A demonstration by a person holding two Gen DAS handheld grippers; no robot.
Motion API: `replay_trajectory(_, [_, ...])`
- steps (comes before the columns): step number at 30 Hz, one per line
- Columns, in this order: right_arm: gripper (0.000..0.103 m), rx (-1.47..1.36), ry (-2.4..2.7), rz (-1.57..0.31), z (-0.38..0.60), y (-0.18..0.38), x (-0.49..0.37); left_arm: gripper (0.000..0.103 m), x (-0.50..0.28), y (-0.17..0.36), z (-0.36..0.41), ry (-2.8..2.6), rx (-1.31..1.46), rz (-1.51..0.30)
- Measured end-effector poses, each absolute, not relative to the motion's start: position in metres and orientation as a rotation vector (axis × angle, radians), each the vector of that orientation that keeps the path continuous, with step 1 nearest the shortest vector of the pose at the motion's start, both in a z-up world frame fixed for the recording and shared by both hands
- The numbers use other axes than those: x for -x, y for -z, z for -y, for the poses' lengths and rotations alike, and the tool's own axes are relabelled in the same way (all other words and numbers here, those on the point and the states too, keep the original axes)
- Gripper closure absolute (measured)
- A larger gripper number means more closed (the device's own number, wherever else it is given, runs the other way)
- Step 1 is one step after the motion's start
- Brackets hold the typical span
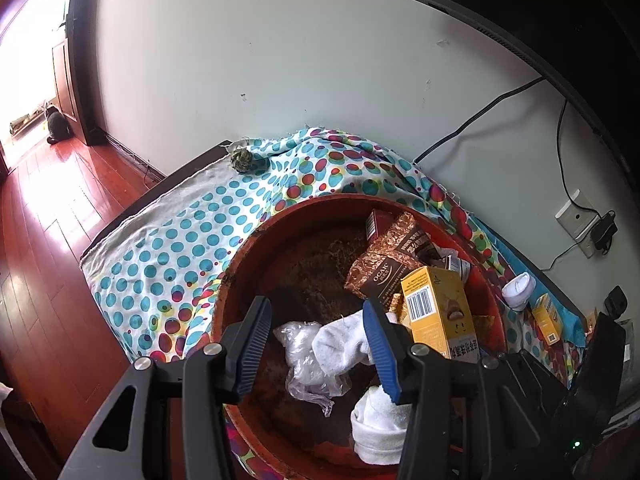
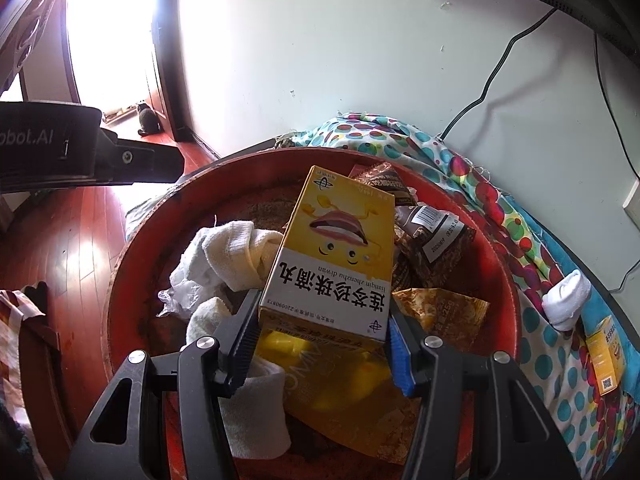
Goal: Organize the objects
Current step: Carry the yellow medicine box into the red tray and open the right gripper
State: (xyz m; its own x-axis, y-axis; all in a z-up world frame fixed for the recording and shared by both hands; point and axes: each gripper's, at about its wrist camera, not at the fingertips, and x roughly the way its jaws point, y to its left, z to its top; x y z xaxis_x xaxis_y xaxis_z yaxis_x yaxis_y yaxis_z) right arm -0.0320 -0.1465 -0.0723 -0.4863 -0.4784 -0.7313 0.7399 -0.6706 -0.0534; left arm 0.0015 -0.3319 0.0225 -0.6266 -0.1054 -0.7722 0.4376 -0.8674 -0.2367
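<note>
Over the red basin, right tongs: clenched on one yellow box, held above the basin's contents.
Left tongs: released, hanging above the basin.
Inside basin: white socks, a plastic bag, brown packets.
Outside basin, on counter cloth: one rolled sock, one second yellow box.

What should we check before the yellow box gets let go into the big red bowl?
1. Right gripper pinches the yellow box on both sides: ok.
2. Box is over the red bowl, not the spotted cloth: ok.
3. Box touches things beneath it: cannot tell.
4. Left gripper is open and holds nothing: ok.
5. Left gripper is out of the box's way: ok.
6. Everything is in the bowl: not ok; a white sock and a small yellow box lie on the cloth.
</note>
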Motion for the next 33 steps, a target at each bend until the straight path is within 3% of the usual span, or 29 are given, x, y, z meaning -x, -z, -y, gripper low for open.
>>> replay_trajectory(22, [0.049, -0.905, 2.149, -0.489, 0.148, 0.072, 0.029, 0.054, 0.007, -0.02, 0.311, 2.544, -1.206, -0.499])
replay_trajectory(27, [0.035, -0.892, 2.169, -0.461, 0.14, 0.067, 0.031, 0.054, 0.009, -0.019, 0.308, 2.545, -1.218, -0.484])
replay_trajectory(33, [0.027, -0.837, 2.204, -0.413, 0.115, 0.053, 0.027, 0.054, 0.01, -0.019, 0.302, 2.548, -1.228, -0.462])
